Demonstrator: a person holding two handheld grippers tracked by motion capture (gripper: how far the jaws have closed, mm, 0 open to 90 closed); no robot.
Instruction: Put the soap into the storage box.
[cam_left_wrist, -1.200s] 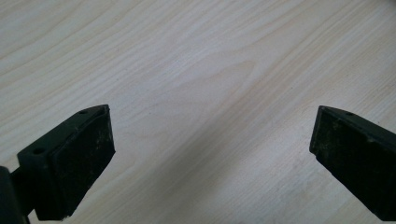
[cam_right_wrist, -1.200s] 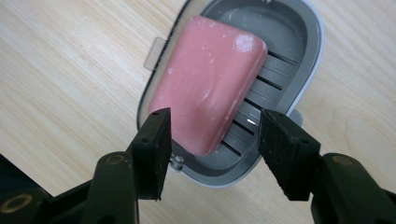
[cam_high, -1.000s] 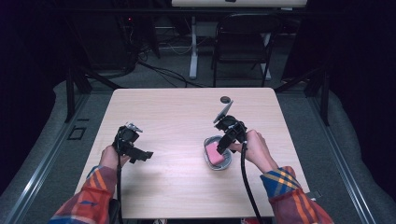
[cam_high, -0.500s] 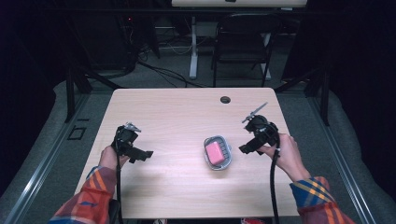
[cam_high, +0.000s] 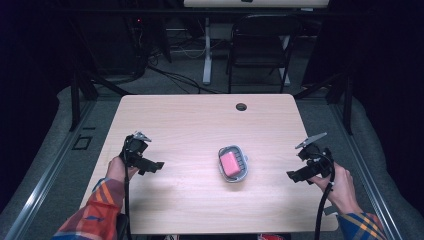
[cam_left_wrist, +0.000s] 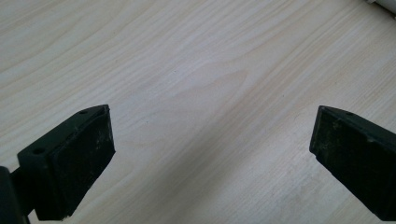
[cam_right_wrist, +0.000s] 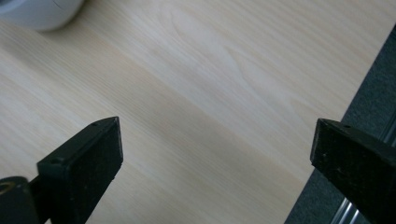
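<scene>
High view shows the right hand-held gripper (cam_high: 300, 175) now near the right edge of the worktop (cam_high: 190, 120), well apart from the grey dish (cam_high: 233, 163) it was hovering over a second ago; the pink soap (cam_high: 229, 163) lies inside that dish, near the middle of the worktop. That retreat, with the soap left sitting in the dish, suggests the placing is done and the right hand is pulling back to rest. Its jaws stand wide apart and hold nothing, as the right gripper view confirms: only bare wood lies between them, with the worktop's edge and dark floor at the right and a pale rounded shape, probably the dish, at the top left corner. The left hand-held gripper (cam_high: 150, 165) has kept its place over the left part of the worktop, jaws also spread wide and empty, bare wood grain between them in the left gripper view. The dish with the soap sits between the two, somewhat nearer the right one, touched by neither.
</scene>
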